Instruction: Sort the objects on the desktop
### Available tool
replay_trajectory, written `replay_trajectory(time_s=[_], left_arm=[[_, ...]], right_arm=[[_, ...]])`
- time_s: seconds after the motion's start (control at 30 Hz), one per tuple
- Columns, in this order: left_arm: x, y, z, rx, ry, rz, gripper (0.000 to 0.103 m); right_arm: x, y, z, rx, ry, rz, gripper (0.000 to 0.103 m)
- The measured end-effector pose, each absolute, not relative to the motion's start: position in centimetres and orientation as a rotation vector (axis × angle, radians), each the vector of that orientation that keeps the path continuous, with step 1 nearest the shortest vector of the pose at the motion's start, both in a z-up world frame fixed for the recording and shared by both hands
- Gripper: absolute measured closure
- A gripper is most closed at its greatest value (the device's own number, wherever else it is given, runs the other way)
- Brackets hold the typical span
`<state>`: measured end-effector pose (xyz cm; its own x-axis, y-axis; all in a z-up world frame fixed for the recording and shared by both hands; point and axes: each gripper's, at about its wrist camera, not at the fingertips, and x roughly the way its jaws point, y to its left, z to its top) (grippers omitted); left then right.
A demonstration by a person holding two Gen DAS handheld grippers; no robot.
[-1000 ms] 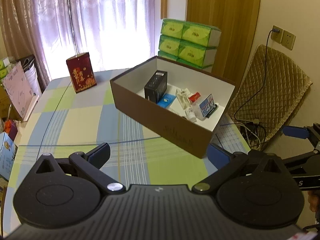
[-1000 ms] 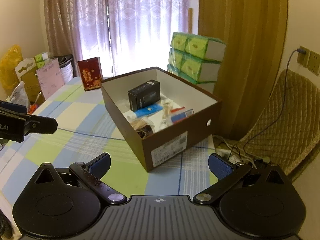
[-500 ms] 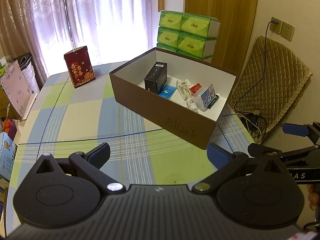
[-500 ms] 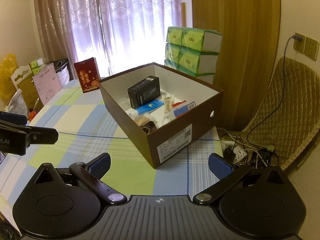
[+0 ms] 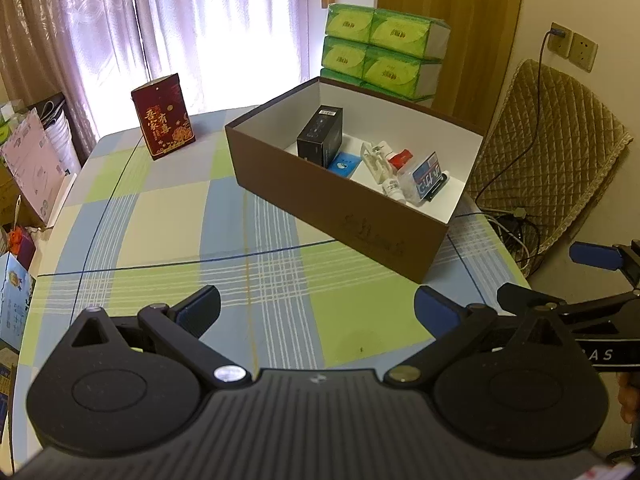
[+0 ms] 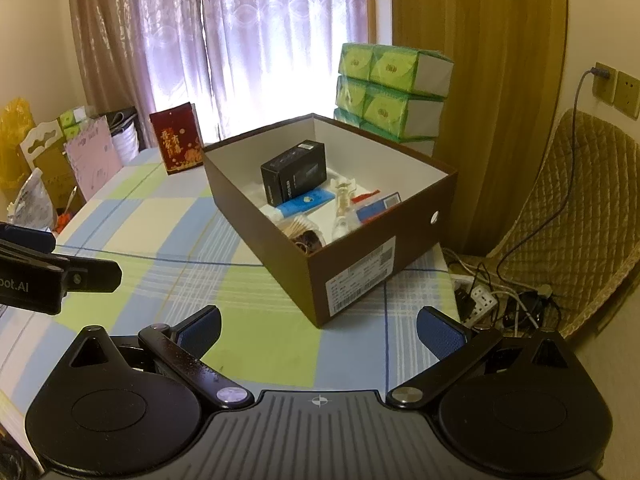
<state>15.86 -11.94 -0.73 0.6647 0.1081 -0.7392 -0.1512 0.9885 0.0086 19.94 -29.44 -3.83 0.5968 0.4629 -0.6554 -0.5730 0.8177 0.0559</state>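
On the checked surface [image 5: 168,216], toward its far right corner, sits an open brown box [image 5: 332,200] w/ white inside walls. Sorted items lie in it: black carton [image 5: 320,140] standing at the far-left end, blue packet [image 5: 344,162] beside it, white plastic piece [image 5: 376,158], small red item [image 5: 401,157], clear case w/ blue card [image 5: 426,178] at the near-right end, small white bottle [image 5: 392,189] next to that. Right wrist view also shows a roll of brown bands [image 6: 306,236] at the box's near corner. Red gift box [image 5: 163,116] stands upright well apart from the brown box, near the window side. Green tissue packs [image 5: 384,52] are stacked behind the box.

Left gripper [image 5: 318,308] hovers over the surface's near part, fingers wide apart, nothing between them. Right gripper [image 6: 318,328] likewise: fingers apart, empty, near the box's labelled end. Both are clear of the box.
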Motion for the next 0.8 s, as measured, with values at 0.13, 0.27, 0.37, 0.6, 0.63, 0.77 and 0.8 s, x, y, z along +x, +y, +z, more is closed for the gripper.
replay_trajectory(time_s=[0.13,0.27,0.37,0.6,0.63,0.77,0.8], left_arm=[[15.9,-11.6,-1.2,-0.056,0.846,0.159,0.001],[16.0,-11.4,-1.8,-0.055,0.863,0.164,0.001],[16.0,-11.2,-2.0,-0.056,0.868,0.165,0.001],[16.3,-10.9,-2.2,-0.059,0.872,0.166,0.001],[16.4,-10.9,-2.2,-0.059,0.871,0.164,0.001],[16.8,-10.8,-1.9,-0.054,0.862,0.155,0.001],[16.9,-10.8,-1.9,-0.052,0.860,0.153,0.001]], right_arm=[[20.0,-29.1,-4.5,-0.172,0.729,0.601,0.002],[20.1,-28.8,-5.1,-0.181,0.742,0.599,0.002],[20.1,-28.6,-5.5,-0.188,0.751,0.596,0.002],[20.3,-28.4,-5.9,-0.202,0.754,0.587,0.002],[20.3,-28.3,-6.0,-0.203,0.753,0.586,0.002],[20.6,-28.3,-6.0,-0.198,0.750,0.580,0.002],[20.6,-28.3,-6.0,-0.196,0.750,0.578,0.002]])
